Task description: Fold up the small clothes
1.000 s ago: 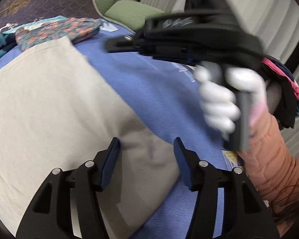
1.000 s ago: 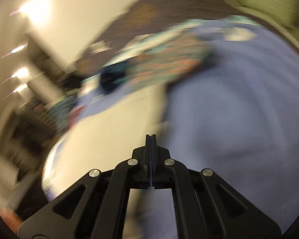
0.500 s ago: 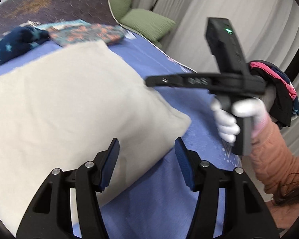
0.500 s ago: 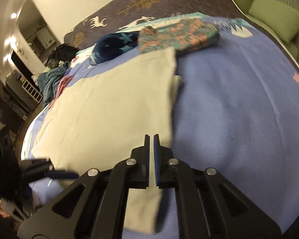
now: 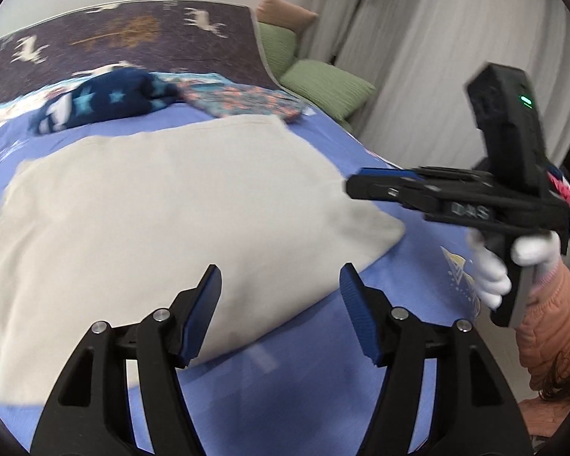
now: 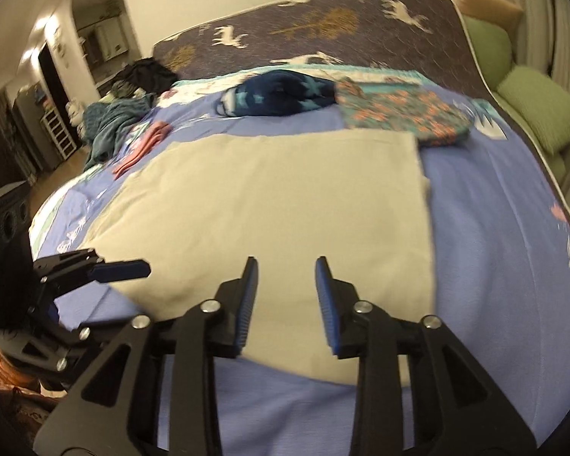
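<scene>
A cream cloth (image 5: 163, 205) lies flat in a folded rectangle on the blue bedspread (image 5: 285, 391); it also shows in the right wrist view (image 6: 285, 205). My left gripper (image 5: 281, 288) is open and empty, above the cloth's near edge. My right gripper (image 6: 287, 277) is open and empty, above the cloth's near edge. In the left wrist view the right gripper (image 5: 364, 180) hangs at the right, held by a white-gloved hand (image 5: 494, 269). In the right wrist view the left gripper (image 6: 125, 268) sits at the lower left.
Beyond the cloth lie a navy star-print garment (image 6: 281, 93) and a folded floral garment (image 6: 402, 114). A pink item (image 6: 144, 144) and a teal blanket (image 6: 110, 121) lie at the left. Green cushions (image 6: 539, 110) and curtains stand at the right, a dark patterned headboard (image 6: 323, 26) behind.
My right gripper has opened from shut and let go of the cream cloth, which now lies flat. Both grippers have drawn back toward the cloth's near edge.
</scene>
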Motion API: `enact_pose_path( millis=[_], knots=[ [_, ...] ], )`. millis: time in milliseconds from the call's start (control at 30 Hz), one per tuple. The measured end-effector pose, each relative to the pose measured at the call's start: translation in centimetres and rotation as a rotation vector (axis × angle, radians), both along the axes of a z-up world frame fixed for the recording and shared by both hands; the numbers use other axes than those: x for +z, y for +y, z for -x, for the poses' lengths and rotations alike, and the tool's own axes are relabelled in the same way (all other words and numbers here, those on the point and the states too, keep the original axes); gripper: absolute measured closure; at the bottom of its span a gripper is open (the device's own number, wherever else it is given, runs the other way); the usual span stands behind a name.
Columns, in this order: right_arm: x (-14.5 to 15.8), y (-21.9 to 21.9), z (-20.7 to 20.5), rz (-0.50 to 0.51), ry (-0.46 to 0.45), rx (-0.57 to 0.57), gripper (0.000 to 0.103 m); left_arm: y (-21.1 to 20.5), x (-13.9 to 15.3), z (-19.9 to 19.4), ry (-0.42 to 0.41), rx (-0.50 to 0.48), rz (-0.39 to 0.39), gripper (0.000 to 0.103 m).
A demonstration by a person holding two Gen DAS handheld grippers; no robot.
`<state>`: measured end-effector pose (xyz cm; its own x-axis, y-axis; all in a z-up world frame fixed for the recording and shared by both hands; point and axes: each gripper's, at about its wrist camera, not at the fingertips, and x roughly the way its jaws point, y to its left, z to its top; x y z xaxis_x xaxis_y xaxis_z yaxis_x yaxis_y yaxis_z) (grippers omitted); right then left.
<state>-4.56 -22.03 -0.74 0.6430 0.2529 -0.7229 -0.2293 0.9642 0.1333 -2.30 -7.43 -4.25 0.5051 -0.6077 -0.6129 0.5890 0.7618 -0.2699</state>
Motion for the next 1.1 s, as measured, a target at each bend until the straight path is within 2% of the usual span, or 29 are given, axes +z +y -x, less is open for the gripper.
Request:
enact_pose_path(
  millis=[67,167,333,433,567,700,867,1000,1100],
  knots=[
    [0.3,2.7,0.5,0.039,-0.018,0.037,0.056,2.9,-0.2,0.1,0.007,0.058,0.022,0.038],
    [0.5,6.8,1.1,0.086,-0.037,0.107,0.053,7.9,-0.3,0.4,-0.001,0.171,0.053,0.038],
    [-0.8,14.4,1.4,0.167,-0.055,0.239,0.051,16.7,-0.7,0.9,-0.024,0.409,0.115,0.034],
    [-2.2,18.7,1.7,0.2,-0.048,0.333,0.051,20.7,-1.2,1.0,-0.018,0.518,0.146,0.031],
    [-4.1,24.0,2.2,0.273,-0.039,0.436,0.05,24.2,-2.1,1.1,-0.001,0.598,0.18,0.031],
    [-5.5,27.7,2.7,0.338,-0.033,0.511,0.047,26.1,-2.7,1.3,0.013,0.626,0.208,0.031],
    [-7.1,30.6,1.9,0.484,-0.054,0.492,0.047,27.6,-3.8,0.7,0.044,0.618,0.254,0.03],
    [-8.0,32.8,1.7,0.639,-0.159,0.474,0.046,28.1,-4.4,-0.4,0.072,0.593,0.308,0.029],
    [-8.6,34.1,1.6,0.714,-0.218,0.472,0.046,28.7,-4.7,-1.6,0.097,0.548,0.39,0.029]
  ],
)
